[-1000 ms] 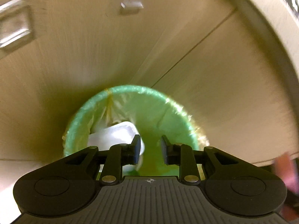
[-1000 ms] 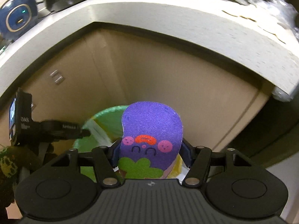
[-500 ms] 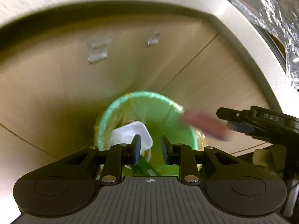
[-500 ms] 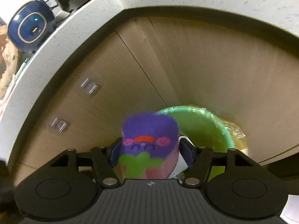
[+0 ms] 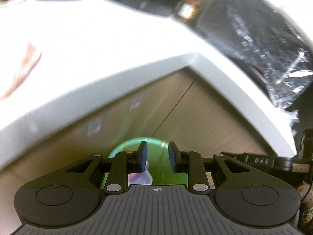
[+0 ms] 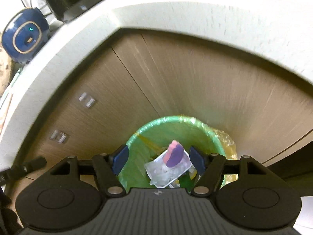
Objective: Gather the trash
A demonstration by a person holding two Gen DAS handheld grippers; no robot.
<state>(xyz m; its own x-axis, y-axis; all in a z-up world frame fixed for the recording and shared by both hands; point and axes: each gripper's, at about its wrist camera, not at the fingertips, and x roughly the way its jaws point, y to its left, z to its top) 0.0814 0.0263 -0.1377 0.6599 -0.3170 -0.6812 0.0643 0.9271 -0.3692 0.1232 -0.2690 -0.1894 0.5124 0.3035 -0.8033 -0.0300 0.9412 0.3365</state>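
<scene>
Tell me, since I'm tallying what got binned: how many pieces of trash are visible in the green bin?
2 clearly: a purple and pink sponge lying on a clear plastic tray, both inside the green bin. Yellowish and green scraps show beneath; more may be hidden under the tray or behind the right gripper.

Blue round gadget (image 6: 24, 37) on white countertop (image 6: 176, 7); wood-grain cabinet doors (image 6: 195, 82) beneath.

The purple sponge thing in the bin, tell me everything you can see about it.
The purple sponge is a flat, rounded foam-like piece with a purple face and a pink layer along its edge. It sits tilted inside the green-lined bin, over a clear plastic tray; whether it is falling or at rest cannot be told. The right gripper is above it, jaws open after just widening, pads clear of it. The left wrist view shows only a blurred purple-pink patch.
</scene>
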